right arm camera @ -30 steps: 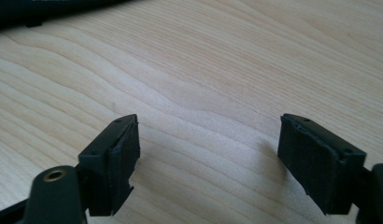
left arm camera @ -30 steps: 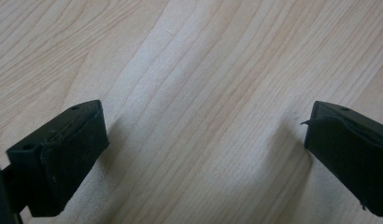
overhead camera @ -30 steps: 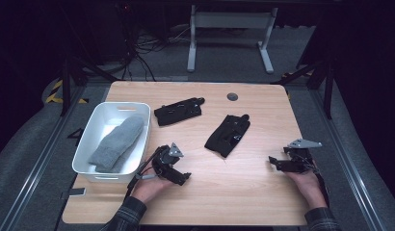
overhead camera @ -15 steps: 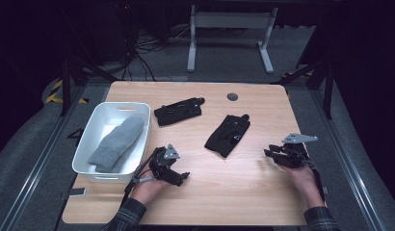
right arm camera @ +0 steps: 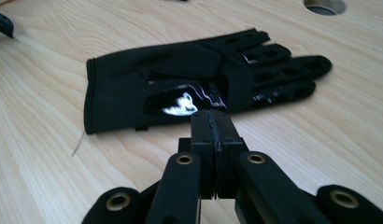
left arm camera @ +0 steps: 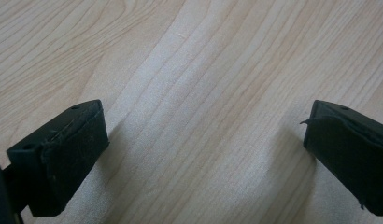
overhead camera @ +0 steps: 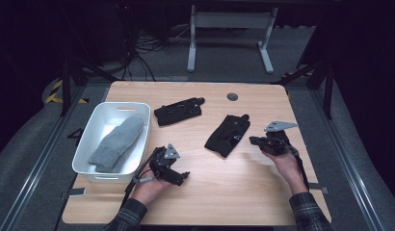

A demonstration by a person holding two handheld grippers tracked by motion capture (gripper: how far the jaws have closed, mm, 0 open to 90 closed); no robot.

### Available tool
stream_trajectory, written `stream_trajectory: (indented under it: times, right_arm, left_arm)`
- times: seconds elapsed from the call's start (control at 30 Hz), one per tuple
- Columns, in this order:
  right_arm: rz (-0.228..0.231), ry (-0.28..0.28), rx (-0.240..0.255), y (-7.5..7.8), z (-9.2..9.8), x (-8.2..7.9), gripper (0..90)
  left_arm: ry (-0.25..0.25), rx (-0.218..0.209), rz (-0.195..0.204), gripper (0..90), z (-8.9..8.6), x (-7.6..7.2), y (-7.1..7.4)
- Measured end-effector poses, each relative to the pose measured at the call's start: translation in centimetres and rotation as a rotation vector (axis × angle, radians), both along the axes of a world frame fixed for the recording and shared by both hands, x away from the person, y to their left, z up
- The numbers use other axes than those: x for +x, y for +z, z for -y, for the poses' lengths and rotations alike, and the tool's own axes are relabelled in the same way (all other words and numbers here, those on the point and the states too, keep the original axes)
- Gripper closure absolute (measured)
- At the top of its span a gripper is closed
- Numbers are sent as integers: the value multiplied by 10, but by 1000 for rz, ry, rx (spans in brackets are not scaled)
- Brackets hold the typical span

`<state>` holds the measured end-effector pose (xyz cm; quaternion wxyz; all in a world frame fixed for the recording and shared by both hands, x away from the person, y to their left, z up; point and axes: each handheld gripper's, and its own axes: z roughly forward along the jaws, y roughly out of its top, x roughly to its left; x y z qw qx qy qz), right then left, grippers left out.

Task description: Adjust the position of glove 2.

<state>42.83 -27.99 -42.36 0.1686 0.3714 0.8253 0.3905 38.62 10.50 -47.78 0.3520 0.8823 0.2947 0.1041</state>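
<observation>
**Black glove just ahead of our closed right gripper**

Wood grain runs under everything we see from above. From the high view, our right gripper point(overhead camera: 256, 141) sits near the table's point(overhead camera: 243, 202) right edge, its tips aimed left at the nearer black glove point(overhead camera: 228, 135), which lies just beside them but apart. Our right hand point(overhead camera: 284, 163) comes in from the bottom, forearm angled up and slightly inward, a plaid sleeve at the wrist. Our left gripper point(overhead camera: 182, 176) rests low on the table close to the white bin point(overhead camera: 92, 139), with our left hand point(overhead camera: 147, 188) behind it. A second black glove point(overhead camera: 178, 110) lies farther back, well apart from both grippers, and a grey mitten point(overhead camera: 116, 143) lies inside the bin.

From the left gripper view, we see what the high view cannot settle: the two jaws of the left gripper stand wide apart over bare wood, with nothing between them.

From the right gripper view, the jaws have just been closing and now meet flat together, with nothing between them. The glove lies just beyond the tips, not touching, cuff to the left and fingers to the right, a glossy patch on its back. This view also shows a round hole point(right arm camera: 324, 5) in the table behind the glove.
</observation>
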Motion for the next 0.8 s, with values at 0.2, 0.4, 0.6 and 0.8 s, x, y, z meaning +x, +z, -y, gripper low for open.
stream_trajectory:
  times: [0.2, 0.4, 0.6, 0.8]
  right_arm:
    - [-14, 21, 9, -5, -19, 19, 900]
    - [-30, 31, 20, -13, -35, 33, 900]
    - [-77, 45, -50, -30, -49, 44, 900]
    - [-82, 45, -29, -35, -45, 39, 900]
  left_arm:
    - [-7, 2, -1, 1, 0, 1, 0]
    - [-7, 2, -1, 1, 0, 1, 0]
    - [-7, 2, 0, 1, 0, 1, 0]
    - [-8, 1, -1, 1, 0, 1, 0]
